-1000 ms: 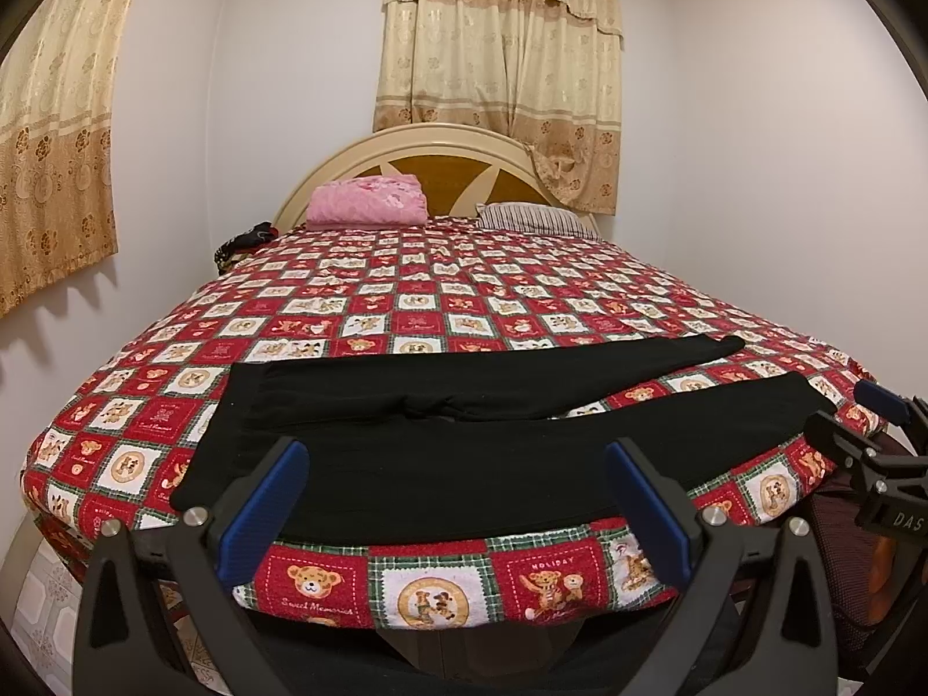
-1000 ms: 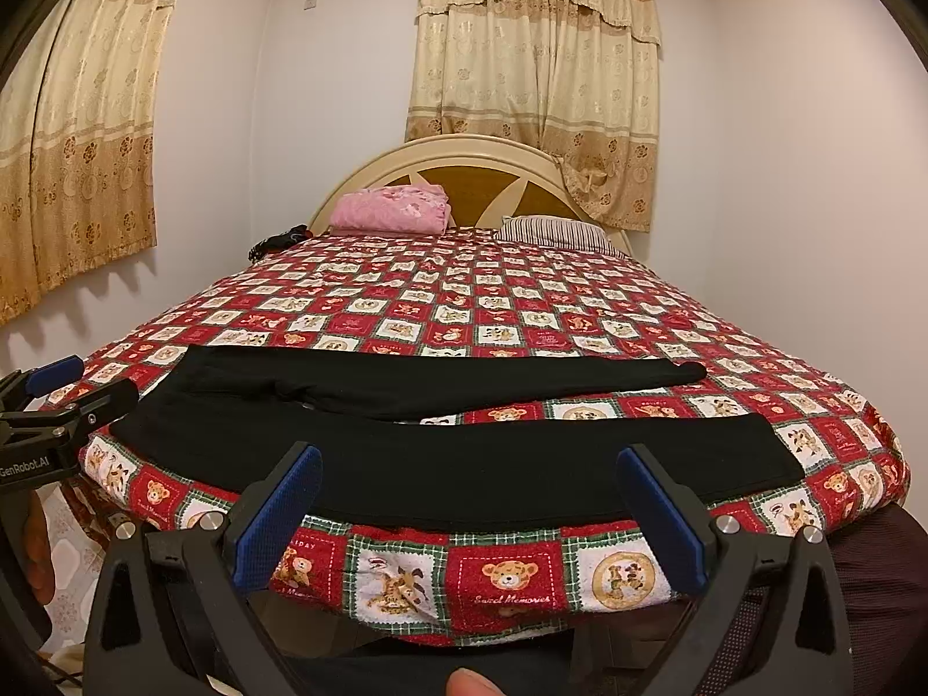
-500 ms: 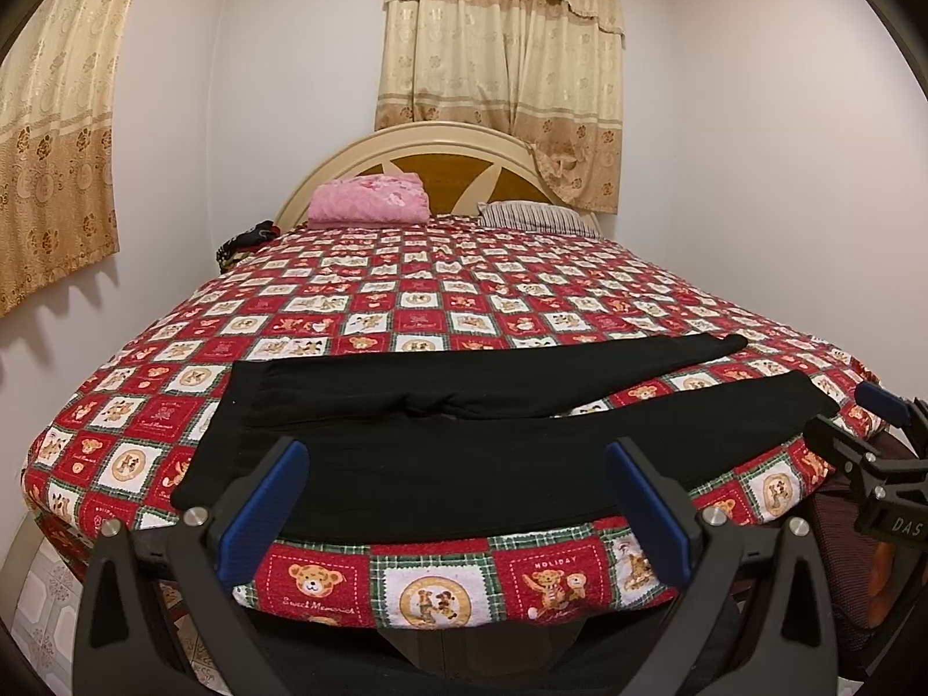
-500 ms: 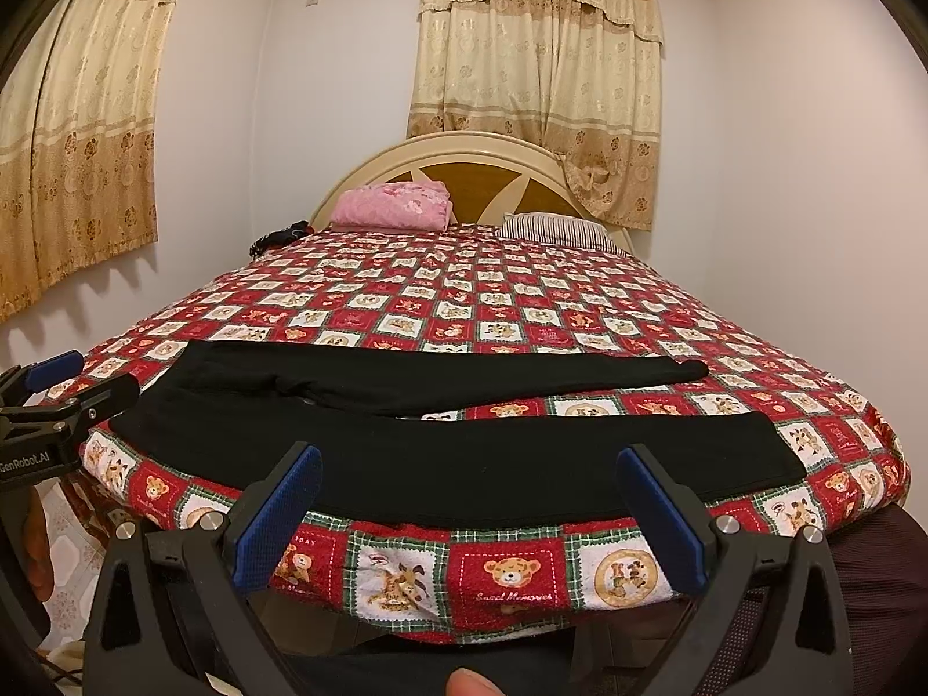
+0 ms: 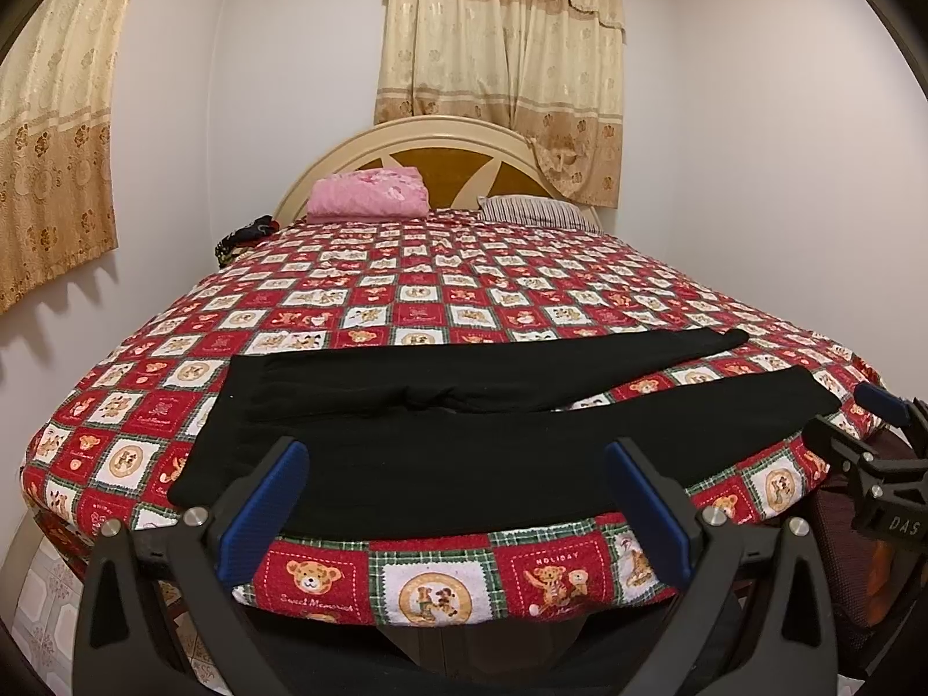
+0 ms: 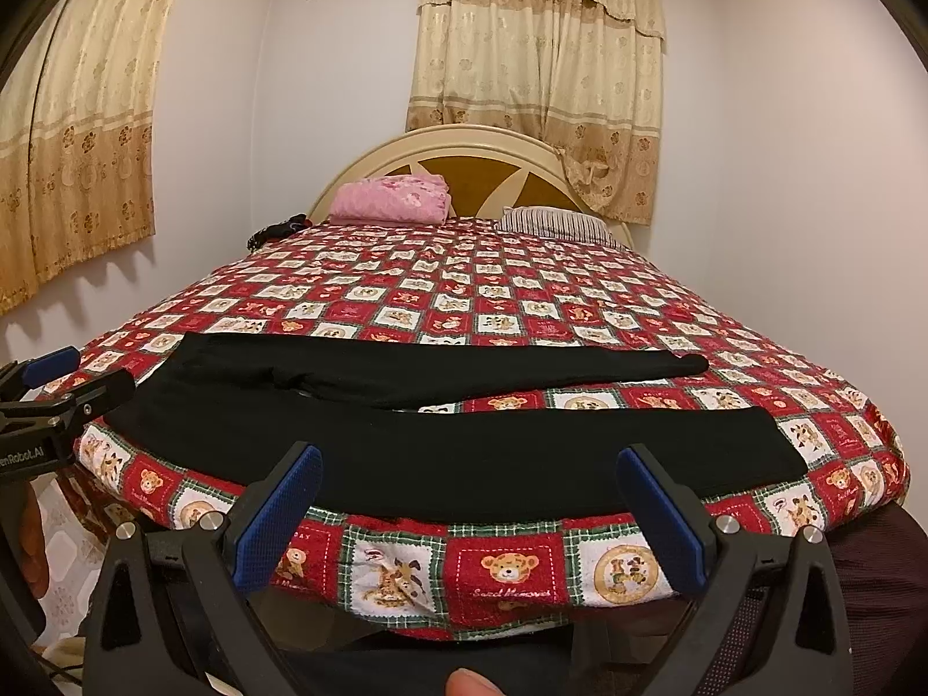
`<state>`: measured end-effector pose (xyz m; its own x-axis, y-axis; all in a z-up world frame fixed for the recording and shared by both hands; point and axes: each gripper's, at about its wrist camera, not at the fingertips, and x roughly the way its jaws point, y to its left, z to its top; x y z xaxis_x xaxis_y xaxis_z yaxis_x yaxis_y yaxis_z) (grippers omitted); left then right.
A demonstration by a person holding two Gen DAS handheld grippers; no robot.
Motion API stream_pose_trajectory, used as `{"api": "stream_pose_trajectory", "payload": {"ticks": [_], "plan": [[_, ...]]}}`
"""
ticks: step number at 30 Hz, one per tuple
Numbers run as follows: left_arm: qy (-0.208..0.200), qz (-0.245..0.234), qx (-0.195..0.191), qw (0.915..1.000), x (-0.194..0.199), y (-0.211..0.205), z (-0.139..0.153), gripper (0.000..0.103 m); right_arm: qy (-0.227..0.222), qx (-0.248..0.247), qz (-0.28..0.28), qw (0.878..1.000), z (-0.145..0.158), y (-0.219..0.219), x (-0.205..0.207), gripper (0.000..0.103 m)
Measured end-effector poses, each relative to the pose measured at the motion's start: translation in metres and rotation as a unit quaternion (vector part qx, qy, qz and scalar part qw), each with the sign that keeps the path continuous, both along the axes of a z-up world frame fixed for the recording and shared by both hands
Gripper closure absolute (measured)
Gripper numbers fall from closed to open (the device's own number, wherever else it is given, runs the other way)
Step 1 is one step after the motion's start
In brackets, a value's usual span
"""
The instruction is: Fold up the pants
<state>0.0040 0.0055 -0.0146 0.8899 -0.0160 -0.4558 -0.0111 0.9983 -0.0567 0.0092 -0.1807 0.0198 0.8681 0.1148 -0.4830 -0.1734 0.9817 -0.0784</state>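
Black pants [image 5: 464, 441] lie flat across the near end of the bed, waistband to the left, both legs stretched to the right with a gap between them. In the right wrist view the pants [image 6: 452, 446] span the bed's front edge. My left gripper [image 5: 455, 464] hangs open just short of the near leg, nothing between its blue pads. My right gripper [image 6: 467, 467] is open too, level with the bed's front edge and empty. Each gripper shows in the other's view: the right gripper [image 5: 870, 446] at the far right, the left gripper [image 6: 64, 394] at the far left.
The bed [image 5: 441, 574] carries a red teddy-bear quilt. A pink folded blanket [image 5: 368, 197] and a striped pillow [image 5: 536, 211] sit by the headboard, a dark item [image 5: 243, 235] at the left edge. Curtains hang behind and left. A fingertip [image 6: 467, 681] shows at the bottom.
Both grippers have edged very slightly toward the bed; the pants lie unchanged and both stay open.
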Motion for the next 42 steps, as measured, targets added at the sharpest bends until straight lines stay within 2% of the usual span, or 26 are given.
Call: {"api": "stream_pose_trajectory", "payload": {"ticks": [11, 14, 17, 20, 25, 29, 33, 35, 36, 38, 40, 42], "plan": [[0.018, -0.012, -0.014, 0.9997, 0.014, 0.0, -0.01, 0.0, 0.007, 0.0, -0.025, 1.0, -0.009, -0.005, 0.01, 0.001], [0.02, -0.011, -0.01, 0.9997, 0.028, 0.008, -0.013, 0.0, 0.014, 0.0, -0.024, 1.0, -0.014, -0.005, 0.017, 0.001], [0.034, -0.002, 0.008, 0.9994, 0.062, 0.029, -0.02, 0.0, 0.017, 0.004, -0.011, 1.0, -0.018, -0.008, 0.03, 0.001], [0.052, 0.033, 0.031, 0.9976, 0.098, 0.066, -0.027, 0.0, 0.025, -0.001, -0.008, 1.0, -0.023, -0.015, 0.05, 0.001], [0.068, 0.084, 0.04, 0.9933, 0.138, 0.138, -0.036, 0.0, 0.049, -0.019, -0.029, 0.998, -0.032, -0.035, 0.102, 0.001], [0.085, 0.104, 0.046, 0.9899, 0.168, 0.18, -0.049, 0.0, 0.069, -0.025, -0.046, 0.996, -0.039, -0.056, 0.143, 0.001], [0.118, 0.102, 0.05, 0.9866, 0.209, 0.208, -0.072, 0.0, 0.079, -0.023, -0.075, 0.994, -0.041, -0.082, 0.185, 0.001], [0.129, 0.093, 0.054, 0.9858, 0.223, 0.216, -0.079, 0.014, 0.087, -0.01, -0.083, 0.993, -0.041, -0.093, 0.204, 0.001], [0.139, 0.089, 0.058, 0.9846, 0.233, 0.219, -0.082, 0.017, 0.092, -0.002, -0.086, 0.992, -0.042, -0.099, 0.213, 0.002], [0.153, 0.083, 0.057, 0.9831, 0.249, 0.227, -0.088, 0.02, 0.1, 0.008, -0.096, 0.99, -0.043, -0.11, 0.23, 0.007], [0.167, 0.076, 0.043, 0.9821, 0.264, 0.238, -0.094, 0.02, 0.11, 0.013, -0.099, 0.989, -0.046, -0.116, 0.246, 0.017], [0.175, 0.069, 0.025, 0.9818, 0.274, 0.249, -0.098, 0.02, 0.12, 0.015, -0.104, 0.987, -0.05, -0.124, 0.26, 0.017]]}}
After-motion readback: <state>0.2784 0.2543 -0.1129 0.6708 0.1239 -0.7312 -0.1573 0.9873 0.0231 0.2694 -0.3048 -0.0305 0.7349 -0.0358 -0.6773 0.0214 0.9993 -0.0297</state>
